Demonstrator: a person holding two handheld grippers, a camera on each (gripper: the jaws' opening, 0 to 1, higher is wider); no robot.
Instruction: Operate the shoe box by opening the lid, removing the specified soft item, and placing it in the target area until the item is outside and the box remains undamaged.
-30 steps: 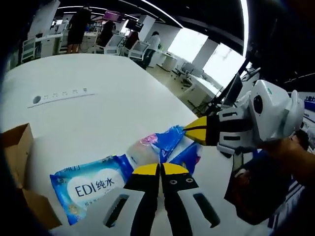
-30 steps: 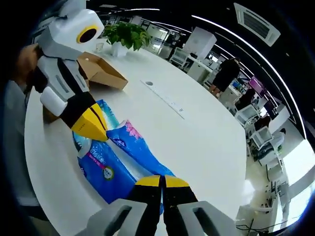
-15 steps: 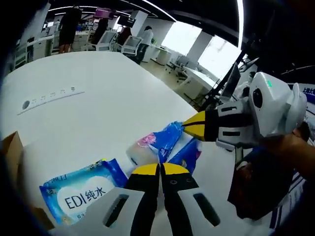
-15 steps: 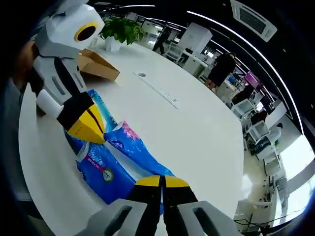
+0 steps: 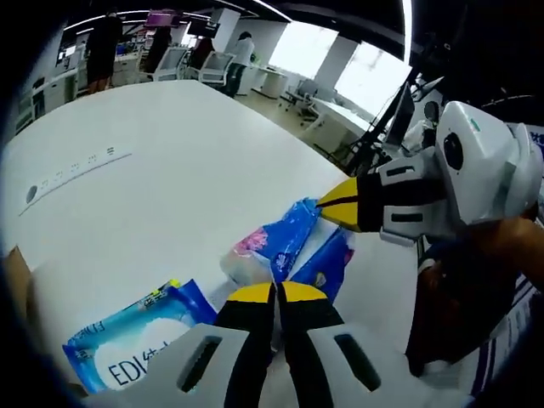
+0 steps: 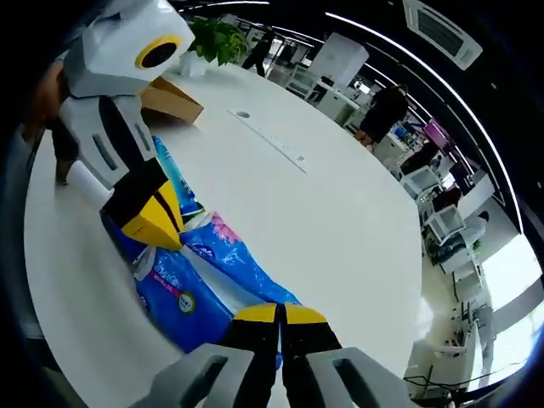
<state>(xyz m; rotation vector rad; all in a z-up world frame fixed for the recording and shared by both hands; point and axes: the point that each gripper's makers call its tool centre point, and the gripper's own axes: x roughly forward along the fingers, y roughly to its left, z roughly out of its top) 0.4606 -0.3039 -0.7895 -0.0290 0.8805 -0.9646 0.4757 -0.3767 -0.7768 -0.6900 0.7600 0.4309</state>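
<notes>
**Both grippers clamped on the soft pack above the white table**

While the white table (image 5: 161,187) lay broad under both cameras, the left gripper view held, at its lower left, a blue wipes pack (image 5: 127,344) printed with "EDI", flat on the tabletop beside a brown cardboard edge of the shoe box (image 5: 14,272). Toward the middle, the left gripper (image 5: 277,293) had its yellow-tipped jaws pressed together on one end of a blue soft pack (image 5: 276,246) with a pink patch. At the right, the right gripper (image 5: 336,204) came in with its jaws pinched on the other end of that same pack; a person's hand (image 5: 510,255) gripped its white body.

In the right gripper view, the left gripper (image 6: 157,225) stood at the left, jaws closed at the soft pack's (image 6: 229,263) far end, with the wipes pack (image 6: 174,183) partly behind it. The shoe box (image 6: 170,100) sat open on the table (image 6: 340,212) beyond, near a potted plant (image 6: 217,38). At the bottom centre, the right gripper (image 6: 280,314) held its jaws shut on the pack's near end. Office desks and standing people filled the background at the right.
</notes>
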